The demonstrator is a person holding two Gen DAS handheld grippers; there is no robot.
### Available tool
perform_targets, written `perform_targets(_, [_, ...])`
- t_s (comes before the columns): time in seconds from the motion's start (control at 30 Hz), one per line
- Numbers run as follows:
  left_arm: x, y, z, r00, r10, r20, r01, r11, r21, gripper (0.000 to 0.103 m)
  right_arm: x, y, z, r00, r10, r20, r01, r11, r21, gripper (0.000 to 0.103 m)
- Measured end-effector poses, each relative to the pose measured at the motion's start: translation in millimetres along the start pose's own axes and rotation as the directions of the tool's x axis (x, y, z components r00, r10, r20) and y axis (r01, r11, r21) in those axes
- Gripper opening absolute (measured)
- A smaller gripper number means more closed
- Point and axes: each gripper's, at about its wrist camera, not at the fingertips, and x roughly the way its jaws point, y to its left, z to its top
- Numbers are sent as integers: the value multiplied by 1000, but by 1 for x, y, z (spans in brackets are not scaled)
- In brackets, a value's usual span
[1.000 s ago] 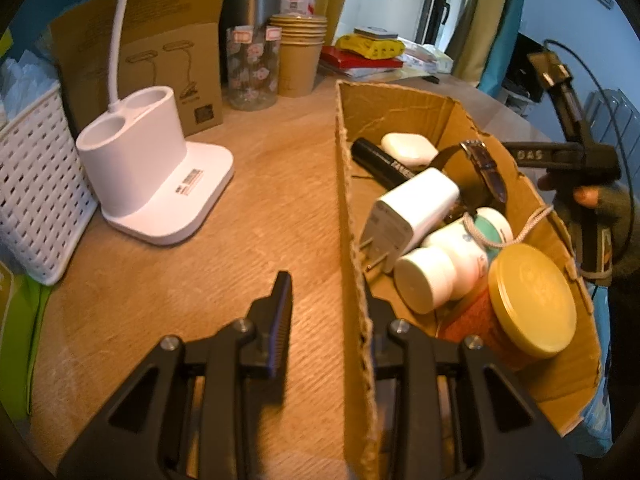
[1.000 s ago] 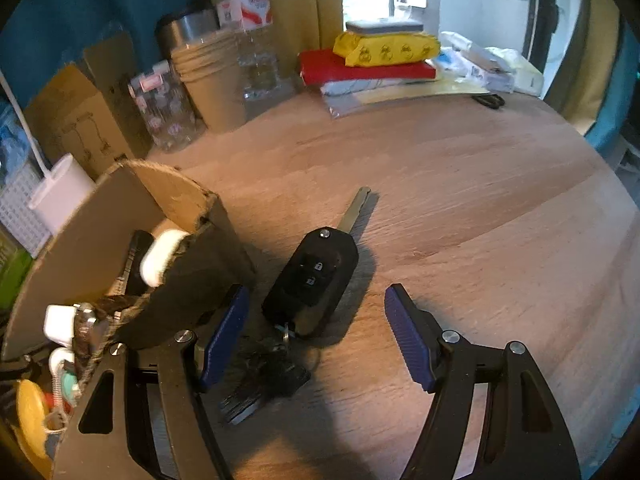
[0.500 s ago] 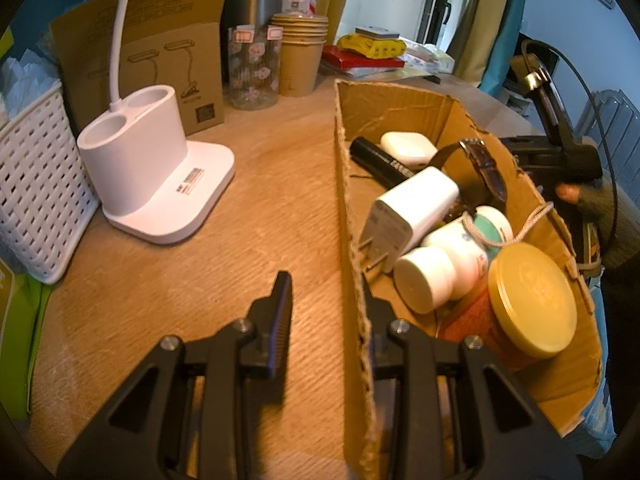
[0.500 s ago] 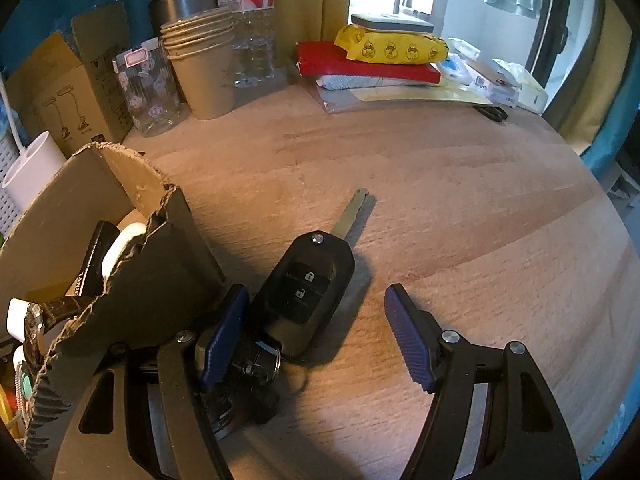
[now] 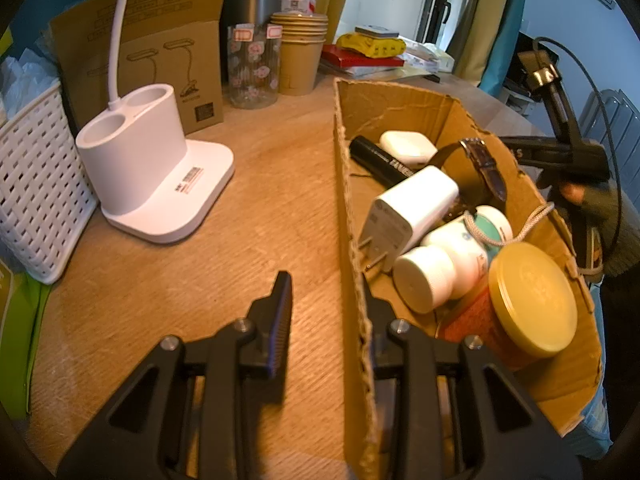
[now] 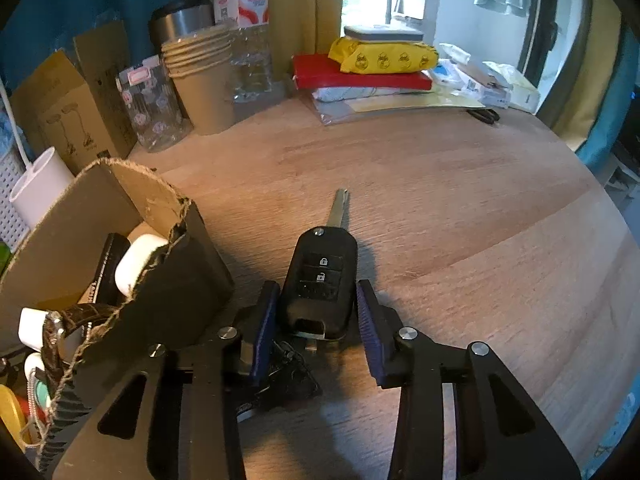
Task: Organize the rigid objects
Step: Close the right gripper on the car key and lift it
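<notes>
A black car key (image 6: pixel 320 280) with its blade folded out lies on the wooden table, its key ring (image 6: pixel 280 376) trailing toward me. My right gripper (image 6: pixel 316 284) is closing on the fob, and both blue pads touch its sides. Just to the left stands the torn cardboard box (image 6: pixel 60 240). It holds a white charger (image 5: pixel 412 208), a brown-strapped watch (image 5: pixel 484 168), a black tube (image 5: pixel 380 160), a white bottle (image 5: pixel 440 268) and a gold-lidded jar (image 5: pixel 532 300). My left gripper (image 5: pixel 325 280) straddles the box wall (image 5: pixel 348 200), with a gap at the outer finger.
A white lamp base (image 5: pixel 152 184) and a white basket (image 5: pixel 36 192) stand left of the box. Paper cups (image 5: pixel 300 56), a patterned glass jar (image 5: pixel 252 68) and a steel tumbler line the back. Stacked packets (image 6: pixel 380 64) and scissors (image 6: pixel 486 114) lie at the far edge.
My right gripper's jaws have drawn in from wide apart onto the key fob, which now points straight ahead between them. The left gripper and the box have not moved.
</notes>
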Motion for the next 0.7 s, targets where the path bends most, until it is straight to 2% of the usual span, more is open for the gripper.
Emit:
perform_targets(0.1, [0, 0, 0, 1000, 2, 0, -2, 1000, 1, 32, -4, 3, -3, 1000, -27, 7, 27, 1000, -10, 39])
perform_targets(0.7, [1, 0, 0, 1000, 2, 0, -2, 1000, 1, 32, -54, 6, -5, 993, -63, 96, 64, 998, -1, 38])
